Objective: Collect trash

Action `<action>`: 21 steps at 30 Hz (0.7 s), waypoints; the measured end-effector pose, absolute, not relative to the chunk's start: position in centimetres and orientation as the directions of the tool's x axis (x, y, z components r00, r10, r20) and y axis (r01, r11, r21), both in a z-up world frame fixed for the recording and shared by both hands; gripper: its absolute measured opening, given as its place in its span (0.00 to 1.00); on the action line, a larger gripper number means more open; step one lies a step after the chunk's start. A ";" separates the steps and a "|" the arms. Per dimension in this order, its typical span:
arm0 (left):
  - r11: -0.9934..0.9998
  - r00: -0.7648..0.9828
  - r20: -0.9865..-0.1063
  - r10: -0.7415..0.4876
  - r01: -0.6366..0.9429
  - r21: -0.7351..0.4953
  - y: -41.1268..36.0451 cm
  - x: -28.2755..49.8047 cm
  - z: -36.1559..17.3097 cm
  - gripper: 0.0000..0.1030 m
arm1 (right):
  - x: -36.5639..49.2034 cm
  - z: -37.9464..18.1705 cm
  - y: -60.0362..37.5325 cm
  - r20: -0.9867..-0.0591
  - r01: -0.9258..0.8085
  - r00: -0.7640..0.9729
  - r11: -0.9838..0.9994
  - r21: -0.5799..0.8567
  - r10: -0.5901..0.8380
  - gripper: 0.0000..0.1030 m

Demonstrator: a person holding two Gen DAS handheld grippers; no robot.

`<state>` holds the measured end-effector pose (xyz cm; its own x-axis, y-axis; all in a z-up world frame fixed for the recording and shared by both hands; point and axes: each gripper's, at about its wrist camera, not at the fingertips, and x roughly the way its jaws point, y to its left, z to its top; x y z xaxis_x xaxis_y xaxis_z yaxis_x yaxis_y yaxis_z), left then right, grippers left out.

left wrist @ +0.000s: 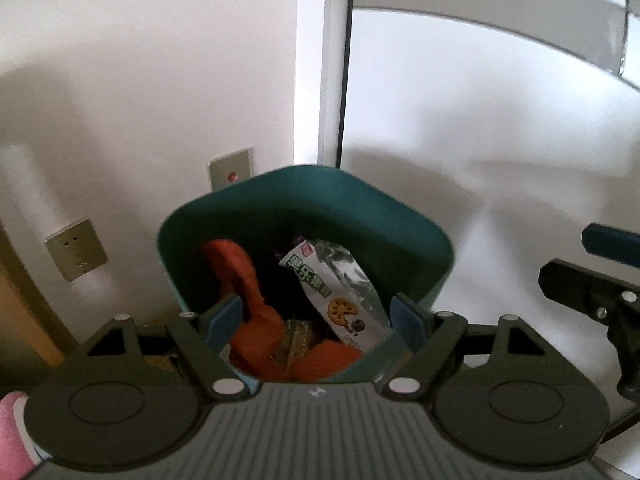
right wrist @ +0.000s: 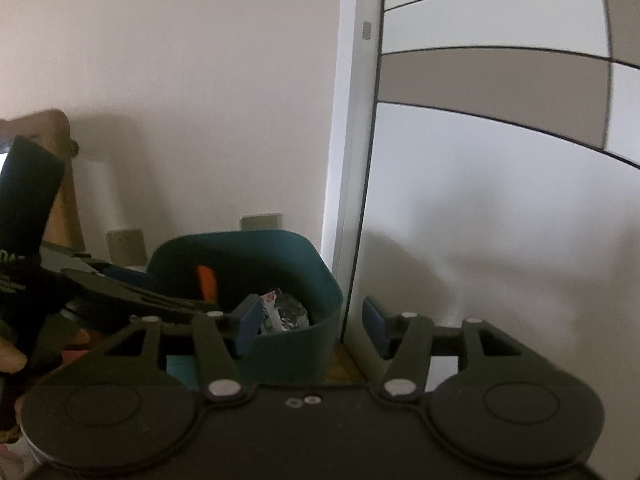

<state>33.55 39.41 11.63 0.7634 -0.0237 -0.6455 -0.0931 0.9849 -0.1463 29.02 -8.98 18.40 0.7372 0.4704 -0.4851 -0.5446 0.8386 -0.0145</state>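
A dark green trash bin (left wrist: 304,200) stands against the white wall. Inside lie an orange cloth-like piece (left wrist: 244,280), a white and silver snack wrapper (left wrist: 336,292) and a brownish wrapper (left wrist: 296,340). My left gripper (left wrist: 316,312) is open and empty, right over the bin's mouth. The bin (right wrist: 288,344) shows low and left of centre in the right wrist view, with crumpled silver wrapper (right wrist: 286,314) inside. My right gripper (right wrist: 310,320) is open and empty, just right of the bin's near corner. The left gripper (right wrist: 120,292) reaches over the bin there.
Wall sockets (left wrist: 76,250) and a switch plate (left wrist: 232,174) sit low on the wall behind the bin. A white door frame (left wrist: 316,80) and glass door (left wrist: 480,120) stand to the right. Wooden furniture (right wrist: 60,184) is at the left. The right gripper (left wrist: 592,292) shows at the right edge.
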 end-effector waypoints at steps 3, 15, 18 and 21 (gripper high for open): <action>0.985 0.787 -0.617 -0.002 -0.105 -0.138 39.2 31.5 12.9 0.79 | 27.5 19.3 -9.9 -0.468 -0.543 0.743 0.840 -0.002 0.479 0.55; 0.987 0.865 -0.502 0.010 -0.090 -0.135 37.3 23.9 16.9 0.88 | 22.3 21.4 -13.3 -0.415 -0.536 0.759 0.843 0.036 0.501 0.57; 0.989 0.885 -0.464 0.038 -0.100 -0.111 36.6 22.1 17.5 0.91 | 21.5 21.6 -14.3 -0.413 -0.531 0.760 0.846 0.050 0.501 0.57; 0.989 0.897 -0.438 0.050 -0.104 -0.101 36.2 20.5 17.9 0.98 | 20.9 21.8 -15.1 -0.410 -0.528 0.758 0.846 0.069 0.507 0.57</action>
<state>20.52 36.17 17.87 0.8975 0.0499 -0.4382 -0.1044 0.9894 -0.1011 20.88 -15.10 21.78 0.7582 0.5071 -0.4098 -0.5285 0.8461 0.0693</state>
